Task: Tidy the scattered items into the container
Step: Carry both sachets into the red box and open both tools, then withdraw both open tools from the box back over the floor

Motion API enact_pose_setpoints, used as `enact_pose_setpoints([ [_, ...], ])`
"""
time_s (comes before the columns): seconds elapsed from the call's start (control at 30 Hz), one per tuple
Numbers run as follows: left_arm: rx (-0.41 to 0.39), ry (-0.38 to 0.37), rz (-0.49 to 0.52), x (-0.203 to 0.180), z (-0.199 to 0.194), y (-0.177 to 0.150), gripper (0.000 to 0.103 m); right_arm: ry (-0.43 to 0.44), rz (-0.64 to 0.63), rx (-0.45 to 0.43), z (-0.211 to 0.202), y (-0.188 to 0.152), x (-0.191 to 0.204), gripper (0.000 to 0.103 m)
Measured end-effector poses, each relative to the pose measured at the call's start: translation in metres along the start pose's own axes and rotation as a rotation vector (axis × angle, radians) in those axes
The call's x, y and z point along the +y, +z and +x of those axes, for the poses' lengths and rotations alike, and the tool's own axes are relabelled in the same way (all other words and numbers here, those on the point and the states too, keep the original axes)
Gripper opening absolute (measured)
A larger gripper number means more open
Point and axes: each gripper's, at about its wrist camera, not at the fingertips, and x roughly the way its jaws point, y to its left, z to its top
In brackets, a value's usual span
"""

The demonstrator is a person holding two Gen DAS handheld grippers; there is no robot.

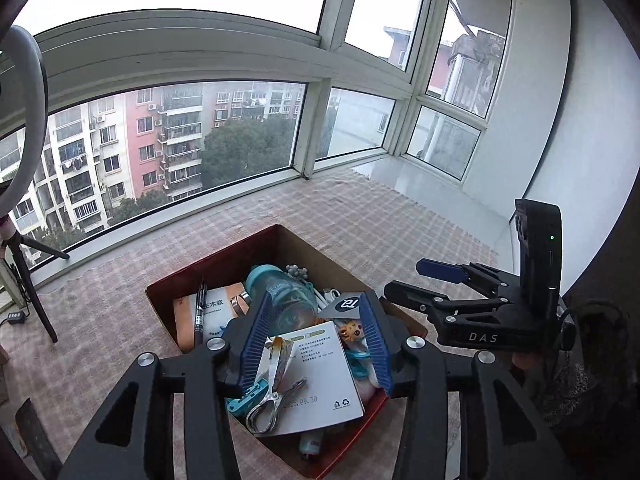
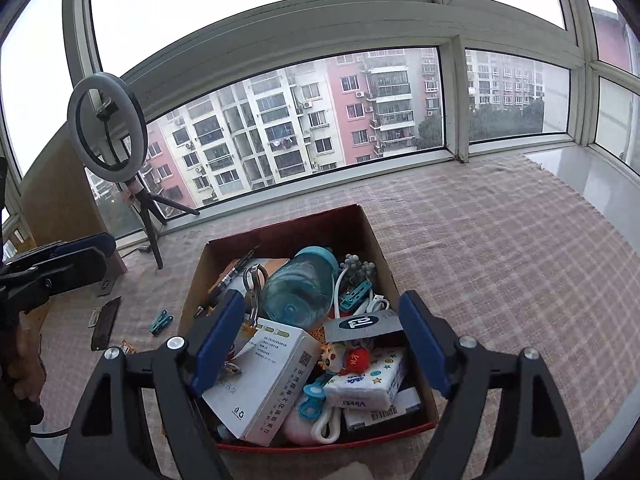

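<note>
A cardboard box [image 1: 296,240] [image 2: 372,236] with red edging sits on the checked cloth, full of items: a blue water bottle [image 1: 284,296] [image 2: 300,284], a white carton [image 1: 324,376] [image 2: 264,376], pens [image 1: 199,312], a tissue pack [image 2: 368,380], a metal clip [image 1: 268,404]. My left gripper [image 1: 316,340] hovers open over the box, empty. My right gripper [image 2: 320,344] is open over the box's near side, empty. A teal clip [image 2: 161,322], a dark flat item [image 2: 106,322] and a small orange piece [image 2: 129,346] lie on the cloth left of the box.
A ring light on a tripod [image 2: 108,128] stands at the back left by the window. A wooden board [image 2: 60,196] leans at the left. The right gripper shows in the left wrist view [image 1: 460,292]; the left gripper shows in the right wrist view [image 2: 60,264].
</note>
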Motion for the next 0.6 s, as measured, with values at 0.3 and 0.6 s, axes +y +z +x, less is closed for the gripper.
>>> enact_pose_setpoints([
  [0.3,-0.016,0.091,-0.014,0.042,-0.038,-0.021,0.043,-0.016,0.042,-0.054,-0.019,-0.002,-0.004,0.079],
  [0.6,-0.001,0.199,-0.1,0.101,-0.085,-0.062,0.043,-0.004,0.035,-0.053,-0.021,-0.012,0.034,0.079],
])
